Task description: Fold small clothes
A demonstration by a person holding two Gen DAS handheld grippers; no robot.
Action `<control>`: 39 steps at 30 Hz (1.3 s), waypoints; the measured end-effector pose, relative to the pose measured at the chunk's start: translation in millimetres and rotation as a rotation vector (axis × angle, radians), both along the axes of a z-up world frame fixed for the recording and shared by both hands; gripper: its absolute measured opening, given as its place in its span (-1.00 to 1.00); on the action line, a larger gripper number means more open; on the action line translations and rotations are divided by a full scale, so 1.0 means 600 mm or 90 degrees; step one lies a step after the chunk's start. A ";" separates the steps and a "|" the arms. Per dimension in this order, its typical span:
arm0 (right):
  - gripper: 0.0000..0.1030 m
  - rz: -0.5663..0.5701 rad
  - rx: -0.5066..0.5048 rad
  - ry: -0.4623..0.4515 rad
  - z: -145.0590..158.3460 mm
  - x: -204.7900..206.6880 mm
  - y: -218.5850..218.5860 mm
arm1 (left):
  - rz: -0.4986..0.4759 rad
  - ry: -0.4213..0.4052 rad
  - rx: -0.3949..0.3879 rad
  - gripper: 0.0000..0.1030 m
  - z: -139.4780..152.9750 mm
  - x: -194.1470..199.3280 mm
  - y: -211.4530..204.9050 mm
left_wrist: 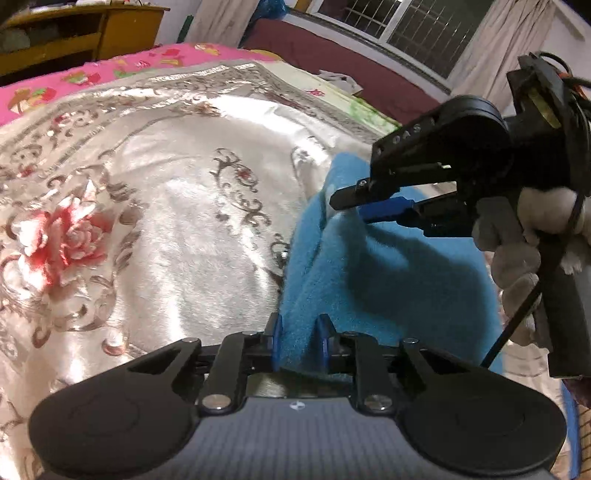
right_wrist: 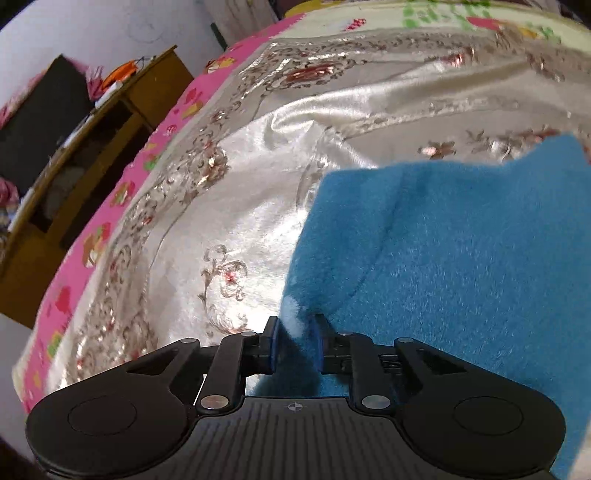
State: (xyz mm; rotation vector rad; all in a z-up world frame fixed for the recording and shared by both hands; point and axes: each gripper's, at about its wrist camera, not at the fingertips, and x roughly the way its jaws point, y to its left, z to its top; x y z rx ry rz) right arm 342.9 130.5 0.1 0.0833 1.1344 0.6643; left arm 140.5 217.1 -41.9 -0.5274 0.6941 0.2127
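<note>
A fuzzy blue garment lies on a shiny cream floral bedspread and is lifted at its left edge. My left gripper is shut on a fold of the blue garment near the bottom of the left wrist view. My right gripper shows in that view at the upper right, shut on the garment's edge farther up. In the right wrist view the right gripper pinches the blue garment, which spreads to the right over the bedspread. A white patch shows on the cloth by the jaws.
A pink patterned sheet edges the bed. A wooden cabinet stands beyond it and also shows in the right wrist view. A maroon bed and a barred window lie at the back.
</note>
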 end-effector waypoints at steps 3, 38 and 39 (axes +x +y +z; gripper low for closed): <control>-0.64 0.012 -0.020 -0.026 -0.015 -0.007 0.021 | 0.006 0.014 0.040 -0.45 -0.004 0.006 -0.008; -0.39 0.018 -0.039 -0.191 0.054 -0.082 -0.214 | -0.025 0.066 0.107 -0.18 0.022 0.071 -0.020; -0.39 0.015 -0.033 -0.200 0.060 -0.083 -0.216 | -0.022 0.066 0.100 -0.21 0.031 0.072 -0.019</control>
